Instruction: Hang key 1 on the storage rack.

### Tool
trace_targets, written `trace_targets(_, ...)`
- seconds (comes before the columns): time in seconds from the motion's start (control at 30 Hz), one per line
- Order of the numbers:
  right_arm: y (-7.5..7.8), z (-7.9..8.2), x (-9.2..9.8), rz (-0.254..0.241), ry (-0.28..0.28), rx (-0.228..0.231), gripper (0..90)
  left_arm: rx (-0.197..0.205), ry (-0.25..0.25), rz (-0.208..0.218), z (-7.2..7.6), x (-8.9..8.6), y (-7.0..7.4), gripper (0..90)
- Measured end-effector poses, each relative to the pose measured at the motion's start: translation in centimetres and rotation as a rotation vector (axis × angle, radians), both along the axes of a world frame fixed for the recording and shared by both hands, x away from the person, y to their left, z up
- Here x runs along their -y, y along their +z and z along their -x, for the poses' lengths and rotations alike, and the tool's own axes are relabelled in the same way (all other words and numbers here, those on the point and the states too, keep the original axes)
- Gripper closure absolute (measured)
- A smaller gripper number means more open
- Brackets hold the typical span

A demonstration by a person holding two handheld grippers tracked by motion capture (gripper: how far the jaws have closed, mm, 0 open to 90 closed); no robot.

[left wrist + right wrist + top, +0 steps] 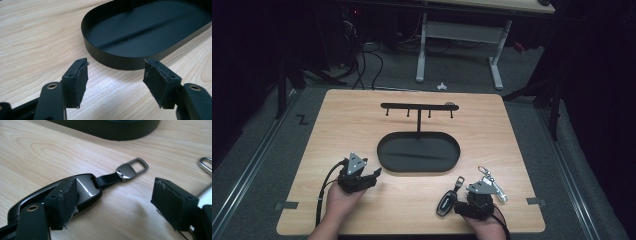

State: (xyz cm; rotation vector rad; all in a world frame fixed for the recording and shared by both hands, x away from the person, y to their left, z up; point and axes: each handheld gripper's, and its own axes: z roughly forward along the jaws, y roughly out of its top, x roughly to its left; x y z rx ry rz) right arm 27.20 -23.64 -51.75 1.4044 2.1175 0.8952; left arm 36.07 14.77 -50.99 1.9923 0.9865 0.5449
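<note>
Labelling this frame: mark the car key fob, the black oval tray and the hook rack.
car key fob (445,203), high view, middle of its glossy body.
black oval tray (117,61), left gripper view, near outer wall.
hook rack (418,106), high view, horizontal top bar.

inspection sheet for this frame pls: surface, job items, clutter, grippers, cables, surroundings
Surface: light wood table, bare apart from the items below.
Job's things: black oval tray with an upright hook rack at its far side, hooks empty; black car key fob with strap and metal loop, flat on the table near the right gripper; silver metal clip beside it.
Clutter: nothing seen.
Grippers: left gripper open, empty, aimed at the tray; right gripper open, one pad over the fob, not closed on it.
Cables: a black cable trails from the left gripper.
Surroundings: dark room, white desk legs and floor cables beyond.
</note>
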Motion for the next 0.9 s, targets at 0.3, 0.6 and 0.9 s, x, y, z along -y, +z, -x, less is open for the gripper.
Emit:
trace_targets(0.3,0.6,0.5,1.9,-0.028,-0.014,0.013,28.2,-0.006,-0.006,-0.019,0.1,0.0,-0.2,36.2)
trace_targets(0.6,0.7,-1.3,0.3,-0.093,-0.016,0.021,42.6,-0.021,0.0,-0.034,0.4,-0.7,-0.4,36.1)
trace_targets(0.9,-0.2,-3.4,0.5,-0.136,-0.064,-0.097,47.2,-0.017,0.02,-0.029,1.2,-1.8,-0.5,36.1)
